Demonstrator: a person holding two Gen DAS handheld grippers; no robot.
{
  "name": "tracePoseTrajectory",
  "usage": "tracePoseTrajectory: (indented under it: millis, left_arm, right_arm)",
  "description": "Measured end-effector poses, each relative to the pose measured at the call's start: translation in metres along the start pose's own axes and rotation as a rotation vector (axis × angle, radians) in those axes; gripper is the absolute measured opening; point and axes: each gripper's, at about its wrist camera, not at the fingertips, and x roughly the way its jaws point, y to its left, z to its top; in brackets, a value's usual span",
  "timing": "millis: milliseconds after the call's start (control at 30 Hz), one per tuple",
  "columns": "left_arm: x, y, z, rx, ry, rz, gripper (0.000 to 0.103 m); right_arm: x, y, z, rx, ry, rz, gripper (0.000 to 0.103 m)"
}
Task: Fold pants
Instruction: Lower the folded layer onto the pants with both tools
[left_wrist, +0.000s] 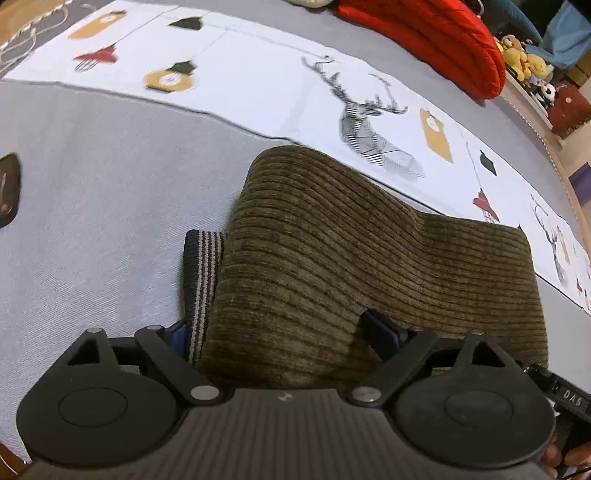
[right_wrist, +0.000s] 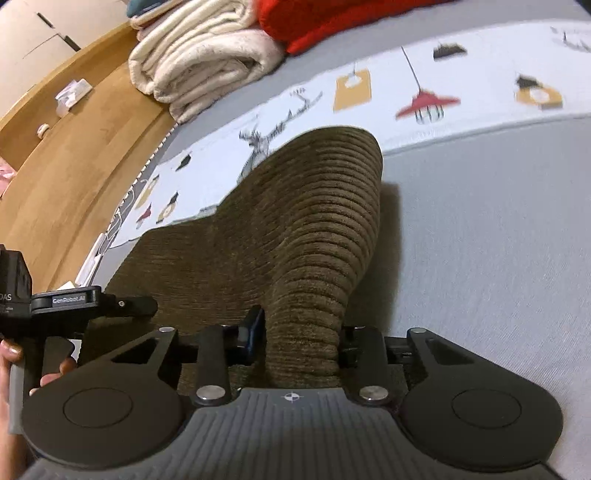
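My right tool (right_wrist: 301, 341) is clenched on the pants (right_wrist: 295, 236) bunched on the bed (right_wrist: 480, 240), left tool (left_wrist: 284, 332) wide, straddling the waistband; lift both evenly toward twelve o'clock, keeping edges aligned.

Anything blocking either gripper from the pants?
No. The right gripper is pinched on a bunched ridge of the olive corduroy pants. The left gripper straddles the same fabric, jaws wide. Nothing sits between.
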Motion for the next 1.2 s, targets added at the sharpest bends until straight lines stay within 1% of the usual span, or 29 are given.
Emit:
tracePoseTrajectory:
  millis: [67, 167, 333, 500, 633, 733, 833, 900, 1100, 1200]
  left_arm:
    - [0.003, -0.016, 0.002, 0.022, -0.002, -0.001, 0.092]
    - [0.012, -0.048, 0.006, 0.070, 0.007, -0.015, 0.090]
    - [0.032, -0.115, 0.012, 0.129, 0.016, -0.045, 0.088]
    - [0.045, -0.187, 0.001, 0.263, -0.011, -0.072, 0.088]
    - [0.054, -0.226, -0.008, 0.297, 0.004, -0.141, 0.088]
    - [0.060, -0.253, -0.011, 0.312, -0.008, -0.152, 0.088]
    - [0.070, -0.268, -0.011, 0.299, -0.020, -0.144, 0.088]
    - [0.076, -0.272, -0.012, 0.297, -0.027, -0.129, 0.088]
    - [0.074, -0.268, -0.017, 0.327, -0.032, -0.134, 0.088]
    - [0.077, -0.268, -0.018, 0.319, -0.031, -0.131, 0.089]
  right_arm:
    - [-0.006, -0.008, 0.005, 0.005, -0.015, -0.015, 0.032]
    - [-0.019, -0.030, 0.015, 0.049, -0.042, -0.053, 0.032]
    - [-0.047, -0.076, 0.030, 0.111, -0.109, -0.124, 0.031]
    - [-0.075, -0.126, 0.033, 0.188, -0.177, -0.179, 0.031]
    - [-0.098, -0.165, 0.036, 0.233, -0.210, -0.205, 0.030]
    - [-0.111, -0.186, 0.040, 0.259, -0.213, -0.223, 0.030]
    - [-0.120, -0.201, 0.043, 0.271, -0.227, -0.244, 0.030]
    - [-0.118, -0.203, 0.048, 0.277, -0.230, -0.250, 0.030]
    - [-0.108, -0.203, 0.049, 0.268, -0.216, -0.291, 0.031]
    - [-0.106, -0.204, 0.051, 0.281, -0.212, -0.298, 0.031]
